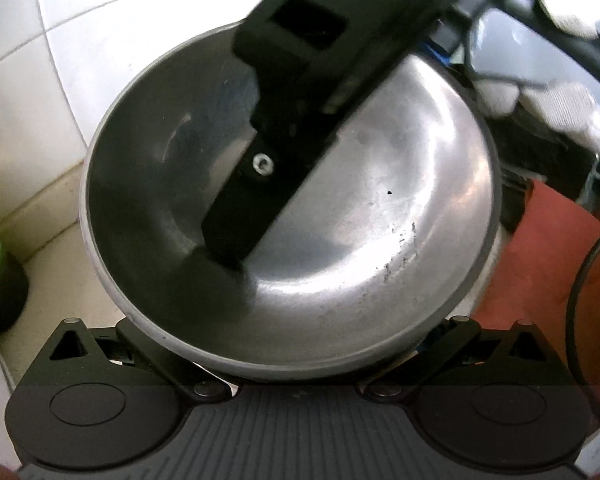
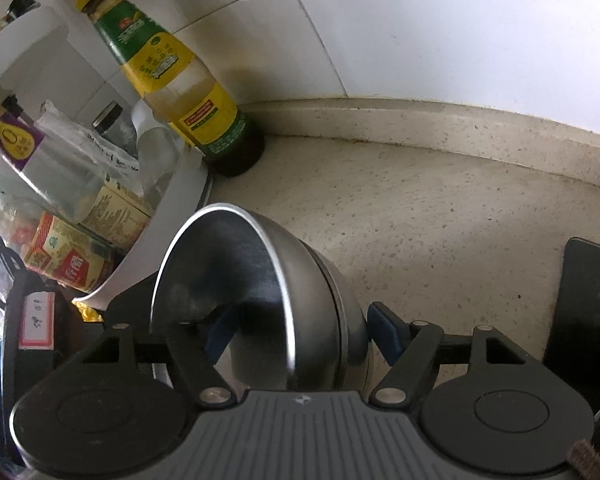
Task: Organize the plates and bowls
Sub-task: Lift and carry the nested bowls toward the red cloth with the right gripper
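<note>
A steel bowl [image 1: 340, 220] fills the left wrist view, tilted with its inside facing the camera. My right gripper's black body [image 1: 300, 80] reaches down into it from the top. My left gripper's fingers are hidden under the bowl's lower rim, so its state is unclear. In the right wrist view the bowl [image 2: 260, 288] stands on edge, and a second rim line shows on its outside. My right gripper [image 2: 300, 336] straddles its wall, one blue pad [image 2: 220, 332] inside and one [image 2: 384, 332] outside; contact is not clear.
A yellow and green sauce bottle [image 2: 172, 76] stands by the white tiled wall [image 2: 420, 32]. A white rack [image 2: 160, 248] with boxes and jars is at left. The speckled counter [image 2: 420, 220] stretches right. A dark object [image 2: 584, 304] lies at right. A red cloth [image 1: 540, 260] is beside the bowl.
</note>
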The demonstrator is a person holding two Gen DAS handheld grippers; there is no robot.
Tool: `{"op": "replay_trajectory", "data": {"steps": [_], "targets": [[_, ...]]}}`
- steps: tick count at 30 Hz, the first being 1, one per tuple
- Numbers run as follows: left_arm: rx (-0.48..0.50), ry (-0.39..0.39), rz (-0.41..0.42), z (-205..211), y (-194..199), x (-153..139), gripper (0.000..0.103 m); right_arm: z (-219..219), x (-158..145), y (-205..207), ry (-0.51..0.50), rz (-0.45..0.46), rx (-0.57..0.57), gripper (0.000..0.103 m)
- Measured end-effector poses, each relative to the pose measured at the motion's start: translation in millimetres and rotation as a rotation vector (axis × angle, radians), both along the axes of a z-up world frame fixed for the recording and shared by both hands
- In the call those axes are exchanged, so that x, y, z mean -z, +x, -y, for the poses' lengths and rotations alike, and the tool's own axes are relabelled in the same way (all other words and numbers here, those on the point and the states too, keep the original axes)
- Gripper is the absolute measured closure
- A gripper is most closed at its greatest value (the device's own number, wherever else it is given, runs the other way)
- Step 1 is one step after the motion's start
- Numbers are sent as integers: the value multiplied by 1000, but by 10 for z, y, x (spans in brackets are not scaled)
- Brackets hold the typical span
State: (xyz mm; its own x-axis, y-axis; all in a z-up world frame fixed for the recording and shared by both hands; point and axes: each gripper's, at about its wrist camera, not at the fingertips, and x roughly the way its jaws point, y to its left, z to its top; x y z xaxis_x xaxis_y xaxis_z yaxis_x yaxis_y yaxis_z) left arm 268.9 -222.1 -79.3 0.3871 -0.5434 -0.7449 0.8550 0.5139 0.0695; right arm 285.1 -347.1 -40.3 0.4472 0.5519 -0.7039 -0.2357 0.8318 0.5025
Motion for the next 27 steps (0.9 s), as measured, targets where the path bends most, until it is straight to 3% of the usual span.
{"op": "replay_trajectory", "data": {"steps": [3,19,23,27], "targets": [[-9,-18,-11,-58,50,28,0,22,59,32,25,-12,7,31],[-46,-43,38,-39,-58,-12,0,235,93,194,95,-3,97,35],[-47,-46,41,37,-161,39,0,208,100,234,71,-2,75,28],[-52,-62,28,34,-133,76,0,239,112,257,83,1,85,27]]}}
